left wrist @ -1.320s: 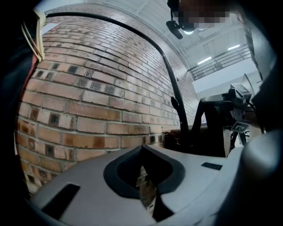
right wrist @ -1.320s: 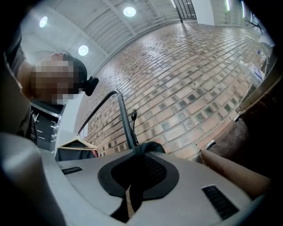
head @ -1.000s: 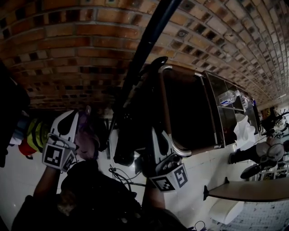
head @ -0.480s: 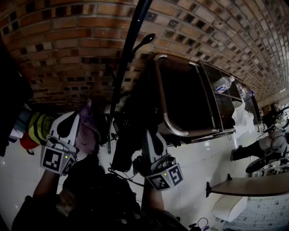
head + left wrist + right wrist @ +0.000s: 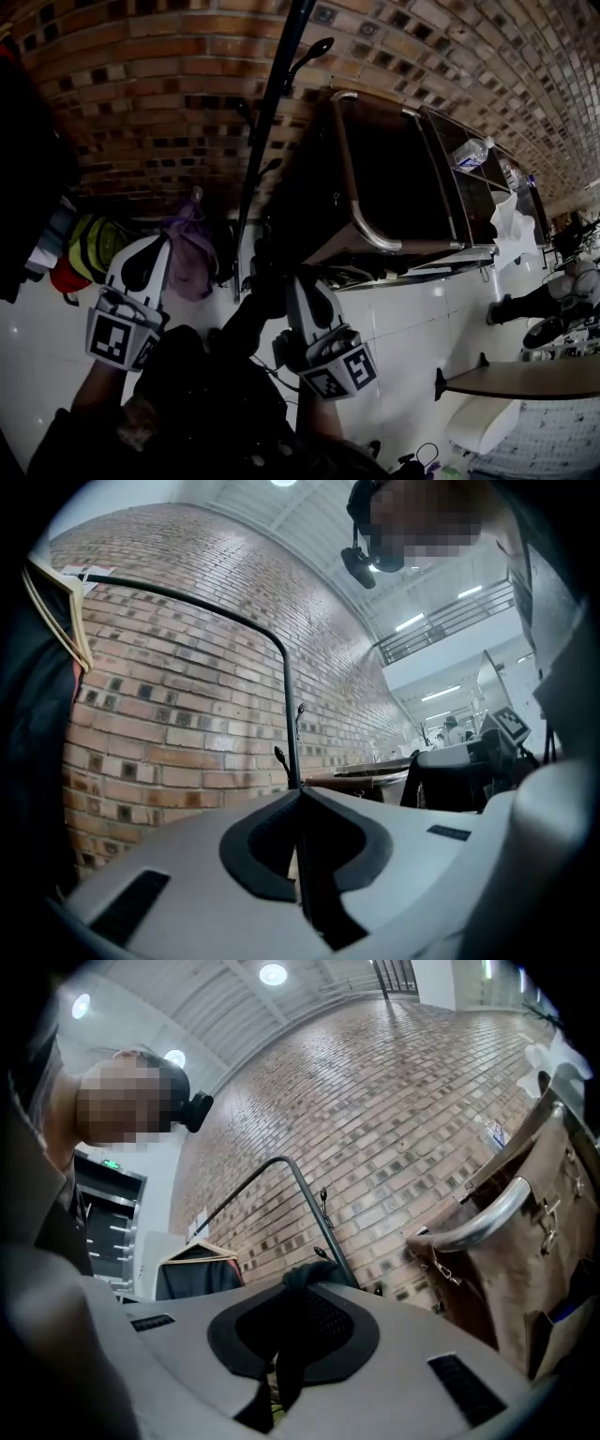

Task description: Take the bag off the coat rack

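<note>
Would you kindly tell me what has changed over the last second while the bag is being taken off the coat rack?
The right gripper, shut on the dark bag, has drawn it down and away from the coat rack, whose upper hook now stands bare. The left gripper stayed shut and empty, and the purple item beside it still hangs there.

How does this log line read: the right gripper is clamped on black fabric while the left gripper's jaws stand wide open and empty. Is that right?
Not quite. The left gripper is empty, but its jaws are closed together, not wide open, as the left gripper view shows. The right gripper is indeed clamped on black fabric.
</note>
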Available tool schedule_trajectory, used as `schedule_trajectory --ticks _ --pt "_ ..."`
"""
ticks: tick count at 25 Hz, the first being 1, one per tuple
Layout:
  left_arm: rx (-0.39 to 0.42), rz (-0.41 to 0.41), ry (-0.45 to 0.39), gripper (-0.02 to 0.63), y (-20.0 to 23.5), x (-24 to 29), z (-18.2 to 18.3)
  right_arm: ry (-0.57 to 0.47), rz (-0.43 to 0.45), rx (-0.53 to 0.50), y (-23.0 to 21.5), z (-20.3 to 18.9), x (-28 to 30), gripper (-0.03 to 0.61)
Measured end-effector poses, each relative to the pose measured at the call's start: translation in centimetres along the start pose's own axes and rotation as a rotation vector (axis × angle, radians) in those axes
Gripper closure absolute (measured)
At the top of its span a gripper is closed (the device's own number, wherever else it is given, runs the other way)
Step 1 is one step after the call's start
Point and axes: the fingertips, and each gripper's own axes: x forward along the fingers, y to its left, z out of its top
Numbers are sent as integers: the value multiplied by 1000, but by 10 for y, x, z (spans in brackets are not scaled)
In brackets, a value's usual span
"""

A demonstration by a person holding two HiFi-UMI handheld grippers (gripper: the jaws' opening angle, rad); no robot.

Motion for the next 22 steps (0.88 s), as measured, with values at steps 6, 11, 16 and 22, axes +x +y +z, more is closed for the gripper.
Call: schedule_trajectory --ticks 6,11,16,22 --pt "-11 -48 -17 577 0 -48 5 -6 -49 -12 47 -9 -25 565" --pt "8 -65 -40 577 11 -104 19 -27 -84 -31 91 -16 -42 565" --pt "12 -43 -36 577 23 -163 22 -45 -96 -29 129 -23 -57 565" --pt "19 -32 -29 577 26 -221 18 -21 -83 -20 177 -47 -73 565"
